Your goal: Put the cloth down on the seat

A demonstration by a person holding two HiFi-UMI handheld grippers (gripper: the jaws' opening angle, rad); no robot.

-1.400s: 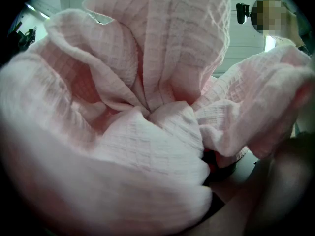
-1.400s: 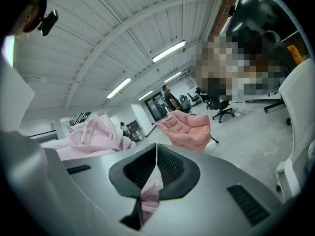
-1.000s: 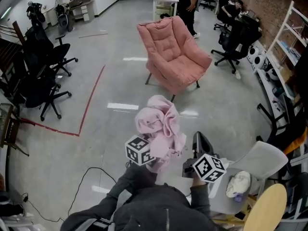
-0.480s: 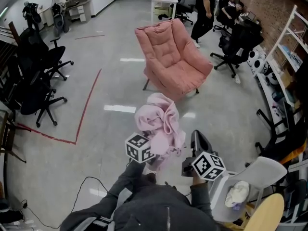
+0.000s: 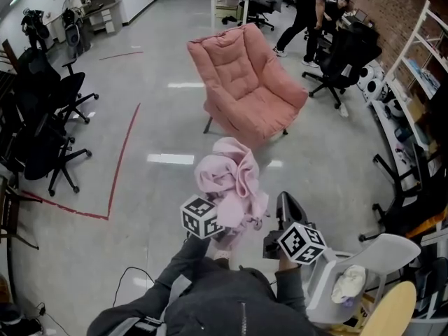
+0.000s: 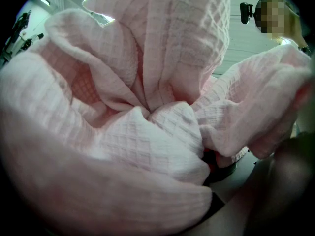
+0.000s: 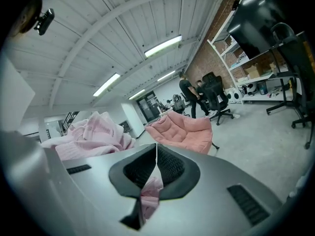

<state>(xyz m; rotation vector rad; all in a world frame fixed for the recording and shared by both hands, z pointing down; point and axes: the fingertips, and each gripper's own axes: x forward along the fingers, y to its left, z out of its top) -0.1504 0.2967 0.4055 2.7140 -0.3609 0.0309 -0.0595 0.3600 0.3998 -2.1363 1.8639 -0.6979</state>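
Ahead across the floor, the pink armchair (image 5: 245,82) stands well apart from you. The cloth (image 5: 231,177) is bunched over your left gripper (image 5: 220,229), which is clamped on it. It looks soft, light and floppy, so grip the gathered middle. Your right gripper (image 7: 156,151) has its pads together.

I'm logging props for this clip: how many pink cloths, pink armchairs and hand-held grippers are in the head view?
pink cloth: 1
pink armchair: 1
grippers: 2 (left gripper, right gripper)
Total: 4
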